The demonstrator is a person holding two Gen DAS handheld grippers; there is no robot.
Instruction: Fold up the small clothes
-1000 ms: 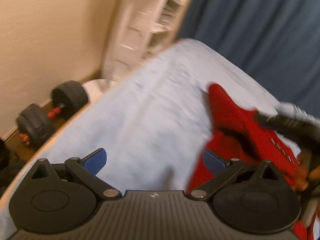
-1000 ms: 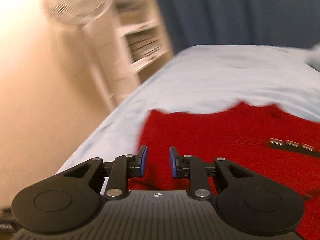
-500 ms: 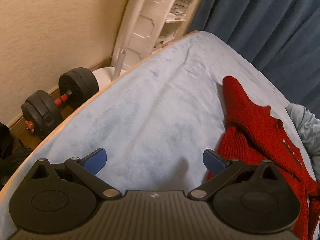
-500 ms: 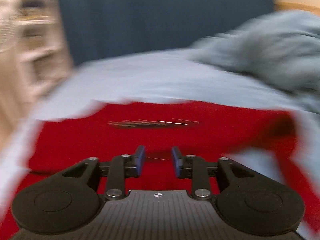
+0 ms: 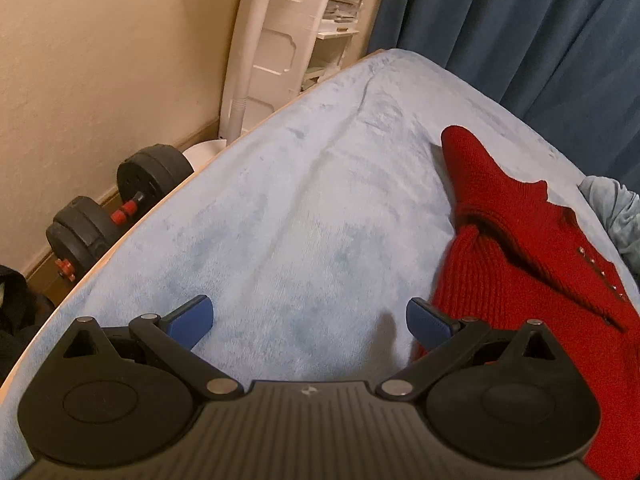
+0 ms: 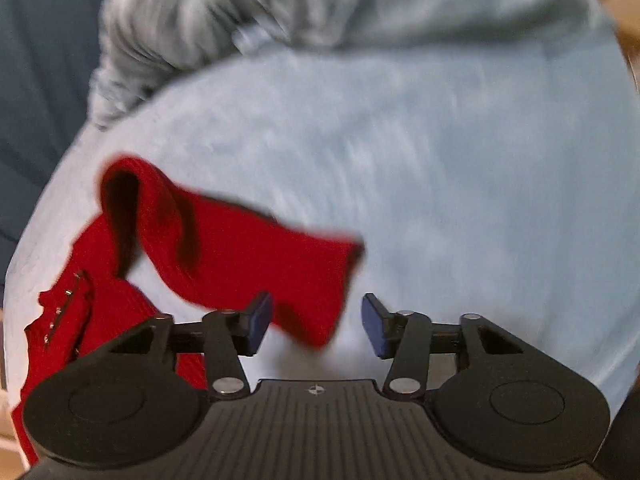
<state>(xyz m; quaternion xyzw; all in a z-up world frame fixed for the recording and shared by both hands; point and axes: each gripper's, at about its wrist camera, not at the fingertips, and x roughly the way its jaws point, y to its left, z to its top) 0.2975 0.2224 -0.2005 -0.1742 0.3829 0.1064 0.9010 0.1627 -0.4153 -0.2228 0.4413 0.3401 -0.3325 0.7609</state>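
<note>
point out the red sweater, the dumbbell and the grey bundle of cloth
red sweater (image 5: pixel 532 280), left wrist view, on the ribbed knit body.
dumbbell (image 5: pixel 84 228), left wrist view, on the nearer black weight plate.
grey bundle of cloth (image 6: pixel 224 12), right wrist view, on its crumpled middle.

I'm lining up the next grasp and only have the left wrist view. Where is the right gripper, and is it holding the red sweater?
Observer: No. The right gripper is open, with a sleeve of the red sweater lying just ahead of its fingers.
Operator: Which way does that sleeve run?
Observer: It stretches out flat across the light blue blanket, cuff end nearest the gripper.
Operator: Anything beyond it?
Observer: A rumpled grey-blue cloth is heaped at the blanket's far side.
</note>
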